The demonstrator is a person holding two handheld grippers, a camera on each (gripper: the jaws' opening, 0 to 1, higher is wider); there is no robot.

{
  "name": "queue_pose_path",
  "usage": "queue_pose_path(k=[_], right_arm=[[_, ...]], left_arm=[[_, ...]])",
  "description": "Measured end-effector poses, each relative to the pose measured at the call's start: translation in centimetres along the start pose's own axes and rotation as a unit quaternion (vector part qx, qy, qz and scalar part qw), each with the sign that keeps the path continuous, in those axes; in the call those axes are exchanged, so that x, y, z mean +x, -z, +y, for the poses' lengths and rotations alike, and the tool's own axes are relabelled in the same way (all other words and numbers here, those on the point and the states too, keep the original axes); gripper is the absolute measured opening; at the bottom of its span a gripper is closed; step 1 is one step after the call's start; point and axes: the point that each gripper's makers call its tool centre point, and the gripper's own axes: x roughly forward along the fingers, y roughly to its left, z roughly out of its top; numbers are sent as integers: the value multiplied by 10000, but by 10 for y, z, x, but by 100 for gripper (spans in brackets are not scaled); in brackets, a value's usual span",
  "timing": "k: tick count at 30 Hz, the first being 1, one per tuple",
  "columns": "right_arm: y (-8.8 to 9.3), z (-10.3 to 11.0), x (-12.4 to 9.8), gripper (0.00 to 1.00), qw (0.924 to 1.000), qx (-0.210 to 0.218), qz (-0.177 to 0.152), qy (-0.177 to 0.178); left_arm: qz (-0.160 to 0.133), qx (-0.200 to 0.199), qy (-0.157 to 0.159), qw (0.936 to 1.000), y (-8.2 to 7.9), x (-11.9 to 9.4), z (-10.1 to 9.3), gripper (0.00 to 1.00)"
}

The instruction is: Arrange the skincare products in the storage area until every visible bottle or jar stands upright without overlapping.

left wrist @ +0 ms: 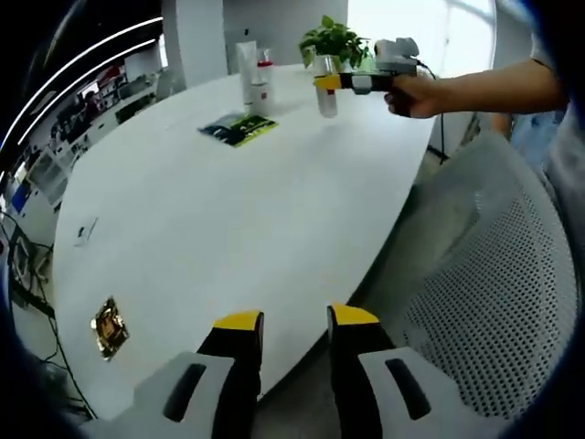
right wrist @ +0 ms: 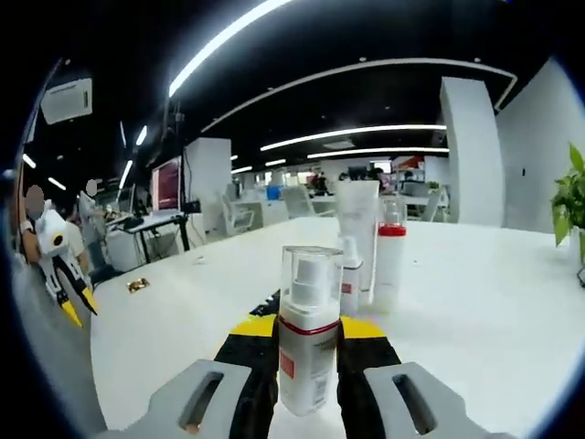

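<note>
Right tool [right wrist: 308,340] clamps pump bottle [right wrist: 308,329] upright on white office table [right wrist: 475,293]; left tool [left wrist: 296,322] narrow.

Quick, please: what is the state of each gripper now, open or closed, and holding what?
Left gripper: open, holding nothing, at the near edge of the white table.
Right gripper: closed on a pump bottle, upright.

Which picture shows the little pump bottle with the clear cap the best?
The right gripper view: the pump bottle stands upright and big between the right gripper fingers. In the left gripper view, the same bottle is tiny and far off across the table.
</note>
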Motion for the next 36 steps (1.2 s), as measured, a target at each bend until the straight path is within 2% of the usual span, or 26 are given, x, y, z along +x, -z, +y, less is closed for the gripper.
queue_pose_path(k=[8, 11, 13, 14, 18, 24, 25, 29, 32, 36], right_arm=[[13, -5, 6, 18, 9998, -215, 25, 16], [16, -9, 9, 18, 9999, -146, -2, 28], [14, -3, 11, 18, 9998, -167, 72, -29], [12, -3, 12, 18, 9999, -148, -15, -76], [10, -9, 18, 18, 9991, -408, -19, -129], [9, -11, 19, 18, 9975, -610, -213, -290], [9, -7, 18, 18, 9959, -775, -275, -370], [12, -2, 5, 18, 9956, -730, -385, -439], [13, -7, -3, 18, 9969, -487, -515, -338], [13, -6, -3, 18, 9968, -463, -510, -395]], left_arm=[[41, 27, 23, 10000, 2, 1, -1, 26], [95, 29, 16, 9999, 4, 2, -1, 26], [85, 43, 5, 10000, 4, 1, -1, 26], [78, 42, 15, 10000, 4, 1, -1, 26], [-56, -12, -35, 10000, -1, -1, 3, 25], [14, 27, -29, 10000, 1, 0, 2, 24], [59, -8, -4, 10000, 3, 0, 1, 24], [44, 17, -3, 10000, 3, 0, 0, 24], [59, 38, 14, 10000, 3, 0, 0, 23], [98, 61, 38, 9999, 4, 1, -1, 23]])
